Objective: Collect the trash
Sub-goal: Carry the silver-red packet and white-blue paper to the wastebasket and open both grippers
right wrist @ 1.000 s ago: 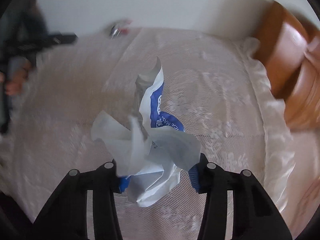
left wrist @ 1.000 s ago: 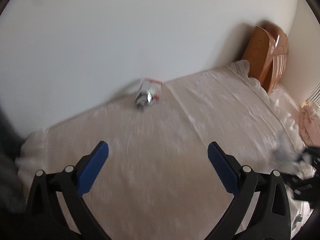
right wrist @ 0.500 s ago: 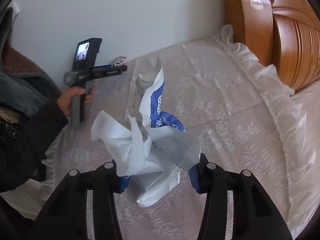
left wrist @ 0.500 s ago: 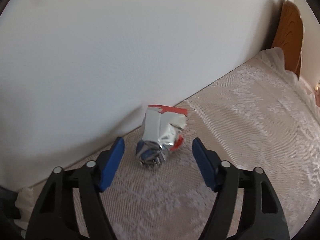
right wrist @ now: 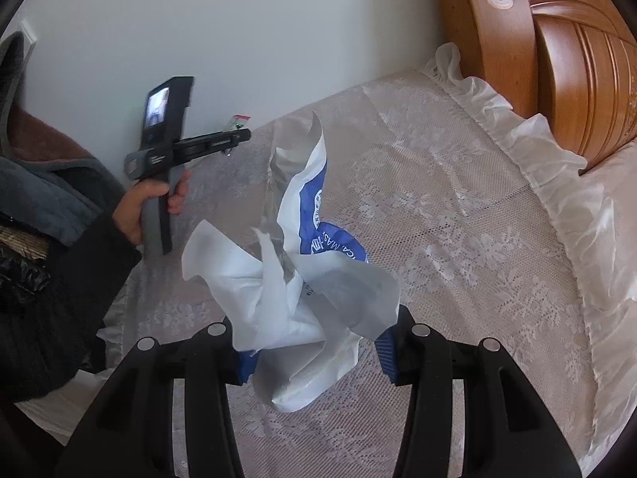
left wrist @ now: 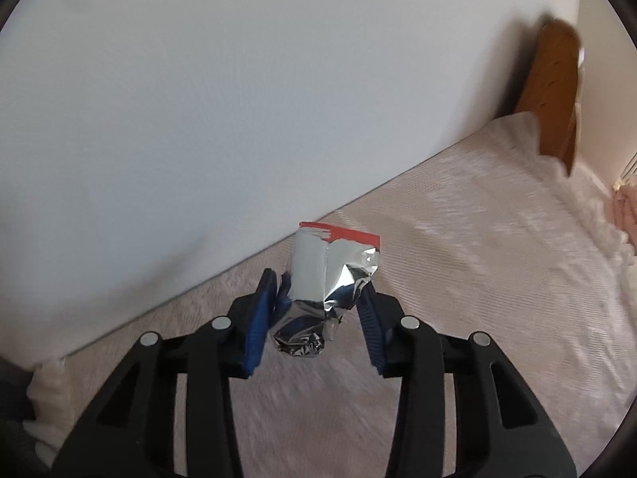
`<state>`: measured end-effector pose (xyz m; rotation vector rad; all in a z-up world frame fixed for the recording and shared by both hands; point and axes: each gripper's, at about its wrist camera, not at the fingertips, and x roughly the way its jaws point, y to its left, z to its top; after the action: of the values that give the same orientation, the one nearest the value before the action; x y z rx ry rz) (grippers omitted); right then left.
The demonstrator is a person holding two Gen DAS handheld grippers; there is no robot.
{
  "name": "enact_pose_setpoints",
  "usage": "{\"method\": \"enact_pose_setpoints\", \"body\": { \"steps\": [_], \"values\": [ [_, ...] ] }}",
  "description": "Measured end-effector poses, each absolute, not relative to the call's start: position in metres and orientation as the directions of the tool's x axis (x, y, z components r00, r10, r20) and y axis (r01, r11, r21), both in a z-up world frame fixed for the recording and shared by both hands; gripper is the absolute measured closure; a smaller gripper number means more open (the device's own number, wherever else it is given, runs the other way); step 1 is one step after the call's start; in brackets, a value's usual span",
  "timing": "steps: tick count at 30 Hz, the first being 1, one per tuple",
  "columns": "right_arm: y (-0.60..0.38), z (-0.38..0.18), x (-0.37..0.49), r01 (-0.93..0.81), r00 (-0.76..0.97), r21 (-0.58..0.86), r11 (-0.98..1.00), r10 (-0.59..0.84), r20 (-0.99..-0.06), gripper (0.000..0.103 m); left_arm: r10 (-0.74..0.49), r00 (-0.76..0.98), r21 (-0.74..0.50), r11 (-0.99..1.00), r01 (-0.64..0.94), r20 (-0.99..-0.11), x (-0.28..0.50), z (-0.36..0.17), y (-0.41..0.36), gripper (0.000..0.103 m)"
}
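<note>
- My left gripper [left wrist: 314,310] has just been closing, and the crumpled foil wrapper [left wrist: 326,283] sits between its blue pads [left wrist: 258,318]. The left pad looks to touch the foil; on the right I see the pad at the foil's edge, so I read this as a grip just made and not yet proven.
- The wrapper stands on the bedspread [left wrist: 477,279] at its far edge, right beside the white wall [left wrist: 239,99], with its red-trimmed torn top pointing up.
- My right gripper [right wrist: 318,342] is clamped on the white and blue plastic bag [right wrist: 302,279], which it holds up over the lace bedspread, well to the right of the left one.
- To do this step well, I would finish the squeeze on the thick crushed lower part of the foil, not the thin flap on top, which would fold and slip.
- I would lift straight up and away from the wall before swinging right, so the fingers do not scrape the wall or snag the lace.
- I judge that the foil goes into the bag next, but its mouth is bunched in my right grip, so the opening needs finding first.
- The wooden headboard [right wrist: 557,59] at far right is out of the way.
</note>
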<state>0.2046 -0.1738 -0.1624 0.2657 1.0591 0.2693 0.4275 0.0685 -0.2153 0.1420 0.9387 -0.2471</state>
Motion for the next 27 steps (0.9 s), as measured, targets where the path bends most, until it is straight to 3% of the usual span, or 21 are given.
{"method": "enact_pose_setpoints", "body": {
  "steps": [12,21,27],
  "values": [
    [-0.225,-0.127,0.095,0.005,0.571,0.361,0.933,0.294,-0.766,0.055,-0.275,0.546,-0.077,0.931,0.358,-0.791,0.237,-0.12,-0.001,0.063],
    [-0.308,-0.128,-0.056,0.203,0.594,0.351,0.914,0.17,-0.786,0.055,-0.392,0.467,-0.104,0.841,0.53,-0.792,0.092,-0.107,-0.093,0.063],
    [-0.353,-0.137,-0.122,0.308,0.587,0.35,0.885,0.113,-0.802,0.055,-0.447,0.387,-0.126,0.769,0.627,-0.807,0.036,-0.108,-0.147,0.063]
  ]
}}
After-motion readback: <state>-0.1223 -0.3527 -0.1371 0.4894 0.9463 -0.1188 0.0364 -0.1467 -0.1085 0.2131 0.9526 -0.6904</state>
